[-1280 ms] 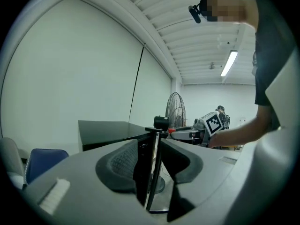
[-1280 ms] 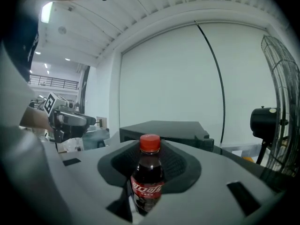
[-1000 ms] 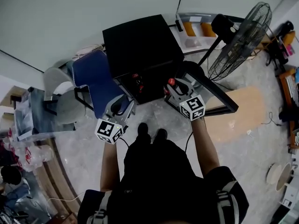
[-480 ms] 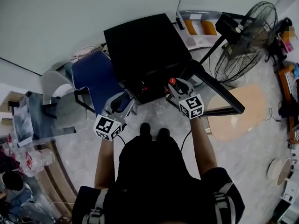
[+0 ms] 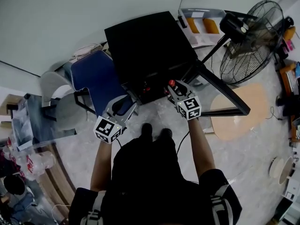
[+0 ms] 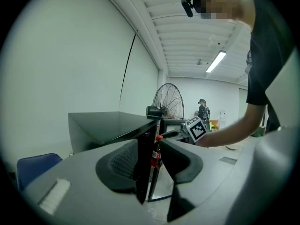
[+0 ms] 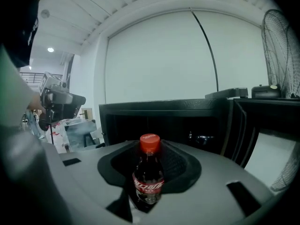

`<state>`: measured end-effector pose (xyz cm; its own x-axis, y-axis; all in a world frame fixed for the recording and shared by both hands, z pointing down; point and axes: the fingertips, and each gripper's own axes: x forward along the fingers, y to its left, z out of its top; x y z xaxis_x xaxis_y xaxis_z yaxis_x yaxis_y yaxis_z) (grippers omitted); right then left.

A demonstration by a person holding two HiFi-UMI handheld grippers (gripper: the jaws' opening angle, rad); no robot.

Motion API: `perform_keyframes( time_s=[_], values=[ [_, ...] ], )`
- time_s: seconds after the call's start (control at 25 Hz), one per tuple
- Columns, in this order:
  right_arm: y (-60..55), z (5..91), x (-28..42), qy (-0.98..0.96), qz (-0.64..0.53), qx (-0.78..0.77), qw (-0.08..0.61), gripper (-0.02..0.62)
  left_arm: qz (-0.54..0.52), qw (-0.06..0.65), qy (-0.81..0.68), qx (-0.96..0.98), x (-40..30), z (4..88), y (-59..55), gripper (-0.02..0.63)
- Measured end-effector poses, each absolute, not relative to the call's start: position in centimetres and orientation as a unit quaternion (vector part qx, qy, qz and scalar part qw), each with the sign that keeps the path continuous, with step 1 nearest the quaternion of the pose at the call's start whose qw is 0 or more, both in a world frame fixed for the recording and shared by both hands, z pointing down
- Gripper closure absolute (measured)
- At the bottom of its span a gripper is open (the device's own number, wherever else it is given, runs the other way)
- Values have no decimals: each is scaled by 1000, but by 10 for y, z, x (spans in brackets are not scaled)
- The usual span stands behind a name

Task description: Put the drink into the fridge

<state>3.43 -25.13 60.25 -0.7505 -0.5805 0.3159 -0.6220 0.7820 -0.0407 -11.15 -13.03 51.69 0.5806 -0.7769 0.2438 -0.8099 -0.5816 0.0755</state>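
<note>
Drink (image 7: 148, 184) is pinched in the right claw (image 7: 149, 161) before the opened fridge (image 5: 145, 46); placement inside is judged outstanding. Left claw (image 6: 151, 159) is spread, empty.

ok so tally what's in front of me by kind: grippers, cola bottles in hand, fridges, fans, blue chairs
grippers: 2 (left gripper, right gripper)
cola bottle in hand: 1
fridge: 1
fan: 1
blue chair: 1
total: 6
</note>
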Motion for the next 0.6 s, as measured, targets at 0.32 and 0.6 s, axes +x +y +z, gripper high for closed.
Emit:
perform_keyframes(
  time_s=[0.32, 0.6],
  values=[
    [-260, 628, 28, -927, 82, 330, 156, 463, 90, 88, -443, 887, -118, 524, -126, 458],
    [-269, 655, 14, -928, 85, 320, 171, 463, 90, 83, -439, 890, -117, 527, -127, 471]
  ],
)
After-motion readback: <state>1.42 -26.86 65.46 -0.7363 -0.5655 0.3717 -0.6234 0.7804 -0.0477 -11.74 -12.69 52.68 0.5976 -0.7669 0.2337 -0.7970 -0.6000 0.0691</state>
